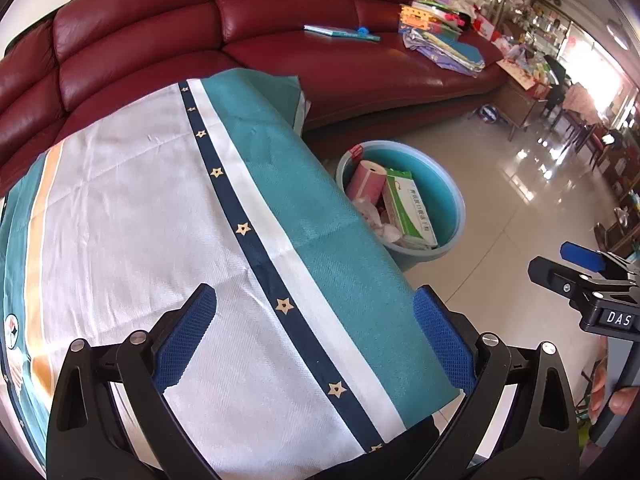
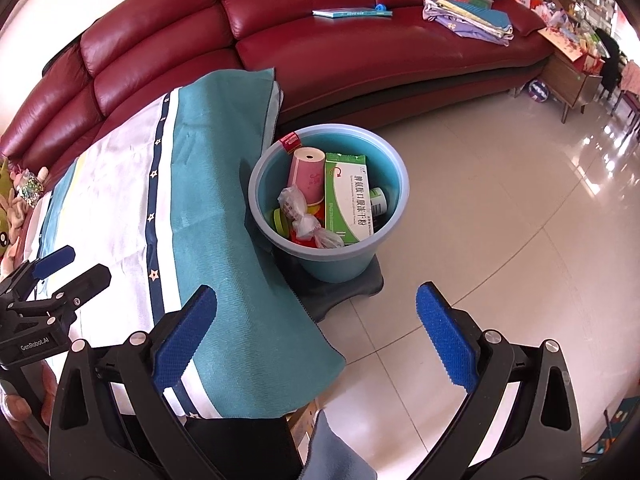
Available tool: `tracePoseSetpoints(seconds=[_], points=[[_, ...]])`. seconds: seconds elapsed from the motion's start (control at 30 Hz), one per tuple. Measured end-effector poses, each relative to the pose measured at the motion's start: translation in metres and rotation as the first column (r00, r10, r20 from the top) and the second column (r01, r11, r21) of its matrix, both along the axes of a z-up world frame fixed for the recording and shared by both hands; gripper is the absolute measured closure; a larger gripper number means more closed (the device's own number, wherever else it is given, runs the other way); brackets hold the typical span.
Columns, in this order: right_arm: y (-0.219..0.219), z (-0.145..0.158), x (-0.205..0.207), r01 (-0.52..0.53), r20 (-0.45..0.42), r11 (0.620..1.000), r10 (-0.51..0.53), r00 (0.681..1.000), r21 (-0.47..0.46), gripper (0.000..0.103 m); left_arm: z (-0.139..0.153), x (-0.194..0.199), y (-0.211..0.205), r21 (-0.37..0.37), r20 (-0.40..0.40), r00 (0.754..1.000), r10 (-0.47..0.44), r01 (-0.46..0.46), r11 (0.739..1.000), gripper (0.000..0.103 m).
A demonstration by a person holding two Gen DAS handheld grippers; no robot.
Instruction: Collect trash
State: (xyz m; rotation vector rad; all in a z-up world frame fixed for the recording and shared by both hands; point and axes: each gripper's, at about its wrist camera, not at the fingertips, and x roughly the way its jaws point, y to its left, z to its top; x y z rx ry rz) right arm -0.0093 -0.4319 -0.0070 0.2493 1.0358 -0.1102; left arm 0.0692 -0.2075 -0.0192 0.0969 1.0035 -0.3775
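A blue bucket (image 2: 394,184) stands on the tiled floor beside the table; it also shows in the left wrist view (image 1: 454,200). It holds a pink paper cup (image 2: 306,176), a green and white medicine box (image 2: 347,198), crumpled plastic wrappers (image 2: 304,216) and a small bottle (image 2: 378,200). My left gripper (image 1: 314,340) is open and empty above the tablecloth (image 1: 140,200). My right gripper (image 2: 316,340) is open and empty, over the table's corner and the floor, short of the bucket.
The table carries a teal, white and navy starred cloth (image 2: 224,208). A dark red leather sofa (image 2: 360,48) curves behind, with a book (image 2: 352,12) and a pile of papers (image 2: 468,16) on it. Glossy tiled floor (image 2: 500,220) lies to the right, with furniture far right.
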Motion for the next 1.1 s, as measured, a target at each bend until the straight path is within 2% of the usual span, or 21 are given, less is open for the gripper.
tracePoseSetpoints(seconds=[0.53,0.73,1.1], points=[[0.005,-0.010,0.004,-0.008,-0.020,1.000,0.008,1.000,0.021,0.007,-0.009,-0.001,0.006,0.015,-0.014,0.999,0.038,-0.038,0.999,0.004],[0.003,-0.013,0.005,-0.004,-0.024,1.000,0.004,1.000,0.024,0.007,-0.012,-0.002,0.009,-0.006,-0.028,0.999,0.037,-0.038,0.999,0.004],[0.000,-0.014,0.008,-0.004,-0.029,1.000,0.004,1.000,0.023,0.007,-0.012,-0.004,0.005,0.018,-0.014,0.999,0.048,-0.048,0.999,0.004]])
